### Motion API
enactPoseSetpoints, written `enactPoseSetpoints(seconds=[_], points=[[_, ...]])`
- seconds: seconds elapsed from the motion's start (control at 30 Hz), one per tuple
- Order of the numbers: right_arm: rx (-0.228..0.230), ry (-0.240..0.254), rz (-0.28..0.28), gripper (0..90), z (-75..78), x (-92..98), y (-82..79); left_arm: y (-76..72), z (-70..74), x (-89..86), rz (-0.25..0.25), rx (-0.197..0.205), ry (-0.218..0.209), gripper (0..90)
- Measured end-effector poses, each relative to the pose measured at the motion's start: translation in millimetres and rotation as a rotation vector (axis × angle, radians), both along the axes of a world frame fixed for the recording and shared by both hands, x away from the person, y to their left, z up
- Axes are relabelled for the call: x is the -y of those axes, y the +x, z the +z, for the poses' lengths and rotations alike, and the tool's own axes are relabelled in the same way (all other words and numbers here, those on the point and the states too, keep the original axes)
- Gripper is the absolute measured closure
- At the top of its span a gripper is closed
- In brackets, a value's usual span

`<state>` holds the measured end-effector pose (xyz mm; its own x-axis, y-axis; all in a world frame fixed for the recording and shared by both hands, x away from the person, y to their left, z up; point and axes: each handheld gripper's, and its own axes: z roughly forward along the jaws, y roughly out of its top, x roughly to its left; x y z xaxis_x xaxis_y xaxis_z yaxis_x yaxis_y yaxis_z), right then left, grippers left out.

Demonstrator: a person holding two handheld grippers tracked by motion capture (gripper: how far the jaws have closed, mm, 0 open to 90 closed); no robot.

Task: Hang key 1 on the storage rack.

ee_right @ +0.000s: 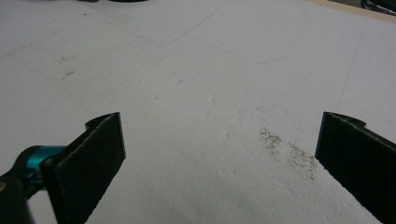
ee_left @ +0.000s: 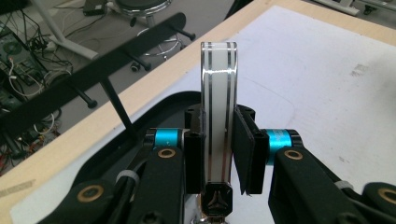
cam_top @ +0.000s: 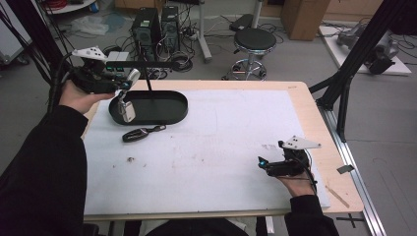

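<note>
Your left gripper (cam_top: 129, 80) is up at the far left of the counter (cam_top: 305, 105), above the left end of the black oval tray (cam_top: 167, 114). Its jaws are pinched on a white car key fob (ee_left: 218, 116): in the left gripper view the fob stands edge-on between the pads, showing a white edge with two dark stripes, and its lower end carries a dark cap with a small emblem that is cut off by the bottom of the picture. From the high view you can see a second pale, silver-edged piece (cam_top: 127, 111) hanging below that gripper over the tray; whether it touches the tray floor cannot be told, and how it joins the pinched fob is too blurred to read.

A thin black post rises from the tray and carries a black crossbar (cam_top: 142, 64) with short pegs (ee_left: 138, 67); the bar's left end is hidden behind your left gripper in the high view.

A black key fob (cam_top: 137, 133) with a short strap lies on the white mat (cam_top: 221, 147), just in front of the tray and apart from it.

Your right gripper (cam_top: 262, 162) rests low at the near right of the mat, jaws spread wide with bare mat between them. A dark smudge (ee_right: 289, 151) marks the mat there. Both jaws are cut off by that picture's edges.
</note>
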<state>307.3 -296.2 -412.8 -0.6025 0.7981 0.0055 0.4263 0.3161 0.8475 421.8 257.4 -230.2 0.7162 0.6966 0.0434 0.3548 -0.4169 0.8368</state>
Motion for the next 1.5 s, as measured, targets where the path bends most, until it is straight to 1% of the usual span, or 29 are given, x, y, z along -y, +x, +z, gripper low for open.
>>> enactPoseSetpoints(seconds=[0.07, 0.1, 0.23, 0.3, 0.33, 0.4, 0.47, 0.57, 0.6, 0.67, 0.8, 0.93, 0.97, 1.0, 1.07, 1.17, 1.23, 1.3, 1.37, 1.4, 1.5], points=[[-0.006, 0.002, -0.001, 0.8, -0.2, -0.7, -0.3, 4.4, 2.9, 0.0, 0.022, 0.007, -0.005, 75.1], [-0.001, -0.002, 0.003, 0.8, -0.5, -0.9, 0.0, 6.6, 4.2, -0.8, 0.028, 0.011, -0.007, 75.1], [-0.004, 0.002, 0.005, 0.8, -0.6, -1.6, -0.8, 14.4, 6.8, -5.0, 0.051, 0.026, -0.027, 75.1], [-0.001, 0.002, 0.001, 0.8, -0.8, -1.4, -1.1, 19.9, 7.8, -8.7, 0.070, 0.033, -0.035, 75.1], [0.001, 0.001, -0.001, 0.8, -0.9, -1.4, -1.2, 22.6, 8.3, -9.9, 0.079, 0.032, -0.032, 75.1], [0.002, -0.003, -0.008, 0.8, -1.1, -1.4, -1.4, 28.2, 9.2, -11.9, 0.091, 0.038, -0.009, 75.2], [0.003, -0.005, -0.011, 0.8, -1.2, -1.1, -1.9, 33.5, 11.1, -14.8, 0.103, 0.038, -0.012, 75.1], [0.003, -0.005, -0.017, 0.8, -1.5, -0.9, -2.5, 39.6, 15.1, -18.5, 0.119, 0.052, -0.029, 75.1], [0.004, -0.007, -0.019, 0.8, -1.8, -0.9, -2.6, 41.2, 15.3, -19.2, 0.126, 0.060, -0.044, 75.2], [0.008, -0.008, -0.022, 0.8, -1.8, -1.1, -3.4, 44.9, 14.4, -20.0, 0.130, 0.064, -0.051, 75.2], [0.017, -0.007, -0.026, 0.8, -1.2, -1.0, -6.5, 55.2, 8.8, -18.5, 0.146, 0.054, -0.025, 75.1], [0.022, -0.007, -0.035, 0.8, -0.6, 1.0, -8.8, 66.0, 4.6, -14.7, 0.162, 0.064, -0.047, 75.1], [0.019, -0.005, -0.039, 0.8, -0.4, 1.0, -9.2, 68.9, 3.6, -12.9, 0.161, 0.059, -0.043, 75.1], [0.022, -0.009, -0.038, 0.7, -0.6, 1.2, -9.0, 71.9, 2.9, -11.0, 0.162, 0.059, -0.031, 75.1], [0.020, -0.009, -0.036, 0.8, -1.2, 1.0, -8.3, 76.5, 2.2, -7.3, 0.173, 0.063, -0.019, 75.1], [0.019, -0.010, -0.032, 0.8, -2.1, 0.7, -7.9, 81.7, 1.5, -1.4, 0.179, 0.073, -0.014, 75.1], [0.020, -0.013, -0.032, 0.8, -2.4, 0.7, -8.2, 85.6, 2.0, 0.4, 0.191, 0.073, -0.006, 75.1], [0.015, -0.012, -0.033, 0.7, -2.3, 1.0, -8.7, 88.4, 1.9, 0.1, 0.213, 0.088, -0.028, 75.1], [0.017, -0.011, -0.034, 0.8, -2.5, 1.1, -8.8, 89.9, 2.0, -0.4, 0.233, 0.116, -0.049, 75.1], [0.016, -0.011, -0.035, 0.8, -2.5, 1.1, -9.0, 90.5, 1.9, -0.6, 0.238, 0.121, -0.056, 75.1], [0.016, -0.011, -0.034, 0.8, -2.7, 1.0, -8.7, 93.6, 0.1, -1.5, 0.234, 0.131, -0.068, 75.1]])
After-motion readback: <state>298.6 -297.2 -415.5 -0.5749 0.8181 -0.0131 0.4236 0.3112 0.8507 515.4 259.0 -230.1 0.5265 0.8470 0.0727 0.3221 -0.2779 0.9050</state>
